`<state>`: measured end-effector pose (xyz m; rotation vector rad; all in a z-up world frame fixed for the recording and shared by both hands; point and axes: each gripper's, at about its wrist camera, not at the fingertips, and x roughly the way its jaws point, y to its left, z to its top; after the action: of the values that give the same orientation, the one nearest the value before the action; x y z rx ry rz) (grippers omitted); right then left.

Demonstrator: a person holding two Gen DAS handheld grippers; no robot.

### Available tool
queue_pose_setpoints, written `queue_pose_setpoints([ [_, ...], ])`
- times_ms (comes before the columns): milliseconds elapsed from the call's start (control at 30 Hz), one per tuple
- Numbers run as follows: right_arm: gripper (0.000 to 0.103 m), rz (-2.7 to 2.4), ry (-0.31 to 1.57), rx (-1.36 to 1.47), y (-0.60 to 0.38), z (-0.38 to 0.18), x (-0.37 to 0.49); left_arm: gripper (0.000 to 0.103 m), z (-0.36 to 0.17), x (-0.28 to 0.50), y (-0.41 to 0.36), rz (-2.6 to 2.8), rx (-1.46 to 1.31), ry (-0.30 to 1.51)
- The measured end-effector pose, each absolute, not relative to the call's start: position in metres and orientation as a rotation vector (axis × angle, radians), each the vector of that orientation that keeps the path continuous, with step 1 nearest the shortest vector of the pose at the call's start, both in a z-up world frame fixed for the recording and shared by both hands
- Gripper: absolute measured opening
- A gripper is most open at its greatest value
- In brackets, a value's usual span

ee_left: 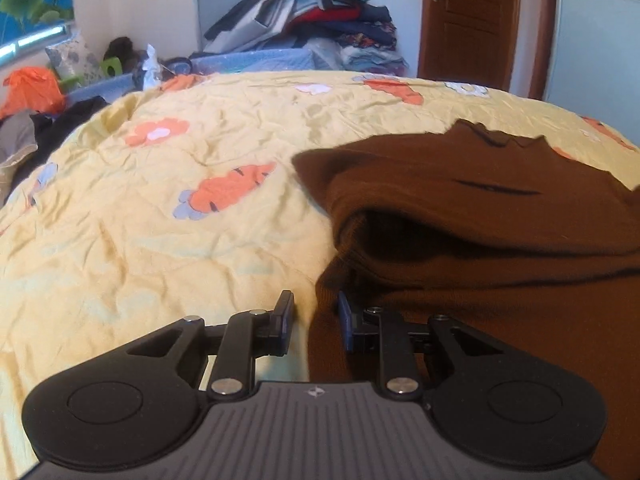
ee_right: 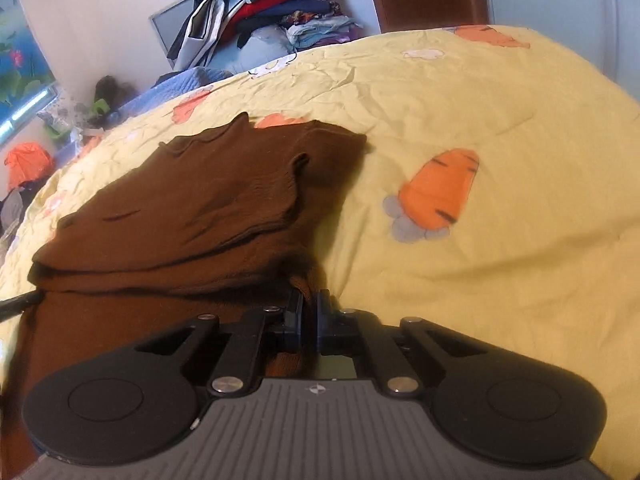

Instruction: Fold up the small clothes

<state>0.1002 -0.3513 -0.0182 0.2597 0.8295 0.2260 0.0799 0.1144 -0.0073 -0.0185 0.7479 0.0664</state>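
A brown knitted sweater (ee_left: 480,216) lies partly folded on a yellow carrot-print bedspread (ee_left: 160,208). Its sleeves are folded in over the body. In the left wrist view my left gripper (ee_left: 316,322) is open, with the sweater's near left hem edge between its fingers. In the right wrist view the sweater (ee_right: 192,208) lies left of centre, and my right gripper (ee_right: 310,314) is shut on the sweater's near right hem corner. The tip of the left gripper shows at the far left edge of the right wrist view (ee_right: 16,304).
A tall pile of mixed clothes (ee_left: 312,16) stands at the head of the bed by the wall. A brown door (ee_left: 468,20) is at the back right. An orange bag (ee_left: 32,92) and dark garments lie off the bed's left side.
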Motion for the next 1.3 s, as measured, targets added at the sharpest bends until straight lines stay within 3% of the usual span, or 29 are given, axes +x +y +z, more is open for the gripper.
queue_pose_setpoints([
  [33, 0.02, 0.236, 0.832, 0.267, -0.349, -0.016, 0.096, 0.025, -0.005, 0.076, 0.116, 0.058, -0.054, 0.768],
  [67, 0.037, 0.242, 0.835, 0.288, -0.348, -0.012, 0.089, 0.034, -0.002, 0.069, 0.121, 0.039, -0.104, 0.791],
  [100, 0.06, 0.256, 0.833, 0.325, -0.351, -0.009, 0.081, 0.059, -0.001, 0.06, 0.128, 0.014, -0.169, 0.811],
  [167, 0.08, 0.294, 0.817, 0.414, -0.361, -0.005, 0.06, 0.088, -0.002, 0.036, 0.145, -0.03, -0.343, 0.82],
  [333, 0.075, 0.427, 0.926, 0.626, -0.384, -0.024, 0.029, 0.086, -0.01, 0.001, 0.162, -0.148, -0.582, 0.827],
  [367, 0.074, 0.447, 0.928, 0.644, -0.386, -0.026, 0.026, 0.079, -0.011, 0.0, 0.161, -0.149, -0.579, 0.825],
  [433, 0.064, 0.453, 0.945, 0.684, -0.389, -0.029, 0.027, 0.037, -0.01, 0.006, 0.154, -0.127, -0.531, 0.841],
  [467, 0.037, 0.453, 0.971, 0.691, -0.389, -0.032, 0.031, 0.006, -0.013, 0.012, 0.152, -0.116, -0.508, 0.881],
  [500, 0.011, 0.45, 1.008, 0.68, -0.386, -0.037, 0.033, 0.004, -0.014, 0.015, 0.151, -0.106, -0.493, 0.885],
  [633, 0.01, 0.401, 0.958, 0.615, -0.391, -0.029, 0.028, 0.003, -0.005, 0.006, 0.156, -0.054, -0.392, 0.865],
  [767, 0.011, 0.364, 0.947, 0.681, -0.415, -0.038, 0.018, 0.005, -0.01, -0.011, 0.171, -0.109, -0.465, 0.882],
  [833, 0.022, 0.374, 0.959, 0.729, -0.414, -0.039, 0.011, 0.014, -0.013, -0.019, 0.178, -0.137, -0.559, 0.909],
  [867, 0.038, 0.381, 0.96, 0.751, -0.414, -0.037, 0.008, 0.025, -0.017, -0.024, 0.184, -0.167, -0.629, 0.917],
  [900, 0.063, 0.4, 0.953, 0.768, -0.413, -0.034, 0.004, 0.037, -0.02, -0.031, 0.189, -0.192, -0.694, 0.911],
  [967, 0.089, 0.441, 0.939, 0.781, -0.41, -0.029, -0.008, 0.046, -0.025, -0.043, 0.194, -0.227, -0.788, 0.903],
  [1067, 0.086, 0.491, 0.968, 0.744, -0.397, -0.03, -0.018, 0.045, -0.024, -0.049, 0.188, -0.227, -0.764, 0.89],
  [1133, 0.071, 0.509, 0.992, 0.698, -0.387, -0.028, -0.018, 0.025, -0.02, -0.046, 0.177, -0.203, -0.674, 0.896],
  [1167, 0.042, 0.5, 1.012, 0.669, -0.383, -0.029, -0.016, 0.003, -0.021, -0.041, 0.171, -0.178, -0.613, 0.923],
  [1200, 0.011, 0.477, 1.047, 0.632, -0.381, -0.033, -0.013, 0.003, -0.02, -0.04, 0.17, -0.174, -0.583, 0.916],
  [1300, 0.005, 0.453, 1.02, 0.657, -0.4, -0.041, -0.015, 0.003, -0.017, -0.044, 0.178, -0.165, -0.534, 0.916],
])
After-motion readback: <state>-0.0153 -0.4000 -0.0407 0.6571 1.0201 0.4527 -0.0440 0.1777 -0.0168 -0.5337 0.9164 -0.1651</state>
